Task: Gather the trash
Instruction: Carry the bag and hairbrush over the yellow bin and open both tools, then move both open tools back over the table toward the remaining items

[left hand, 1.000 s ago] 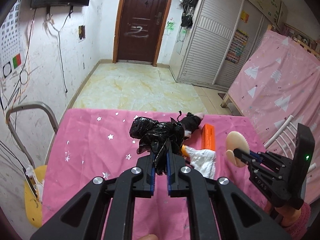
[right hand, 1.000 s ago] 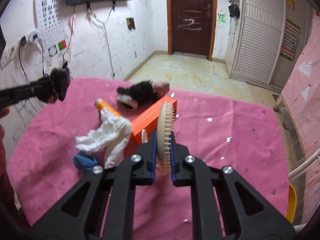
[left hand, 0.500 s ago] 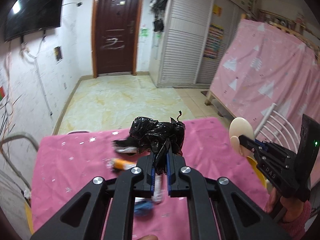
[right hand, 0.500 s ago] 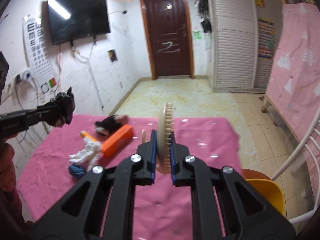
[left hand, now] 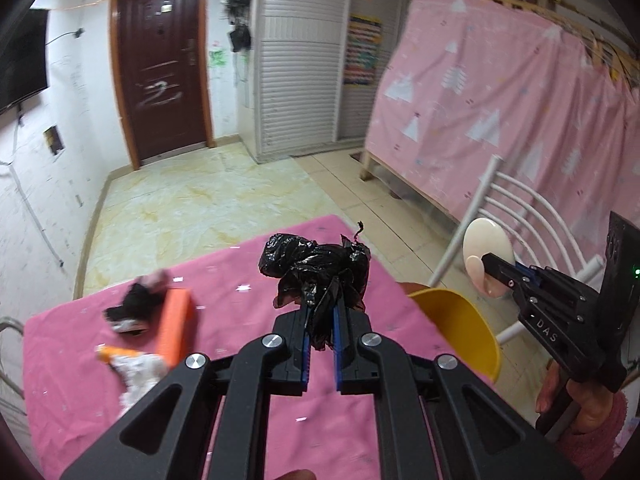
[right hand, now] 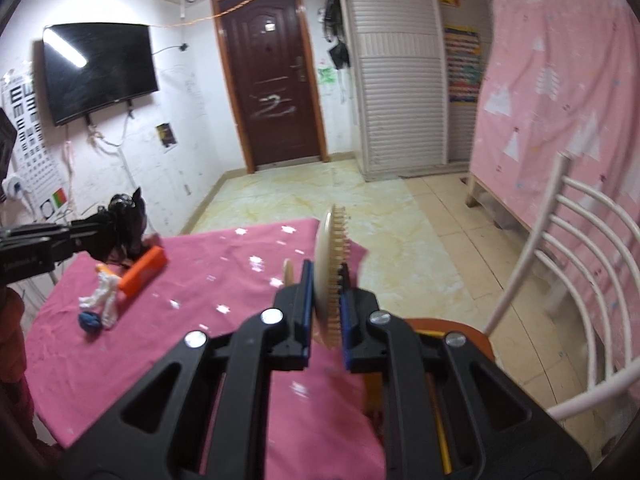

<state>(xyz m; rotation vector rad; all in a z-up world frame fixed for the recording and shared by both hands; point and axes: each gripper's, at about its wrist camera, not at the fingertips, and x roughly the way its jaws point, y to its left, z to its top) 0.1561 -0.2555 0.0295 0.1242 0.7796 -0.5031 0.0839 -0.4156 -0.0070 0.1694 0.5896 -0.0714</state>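
Observation:
My left gripper is shut on a crumpled black plastic bag and holds it above the pink table. It also shows at the left of the right wrist view. My right gripper is shut on a round cream hairbrush, held off the table's right edge; the brush shows in the left wrist view. On the table lie an orange box, a white crumpled tissue, a dark rag and a blue scrap.
A yellow chair seat with a white barred back stands at the table's right edge. A pink-draped bed is at the right. A brown door, a shuttered wardrobe and a wall TV stand beyond the tiled floor.
Both grippers have swung to the right and lifted, keeping hold of the bag and the brush. The trash on the table now lies to the left in both views.

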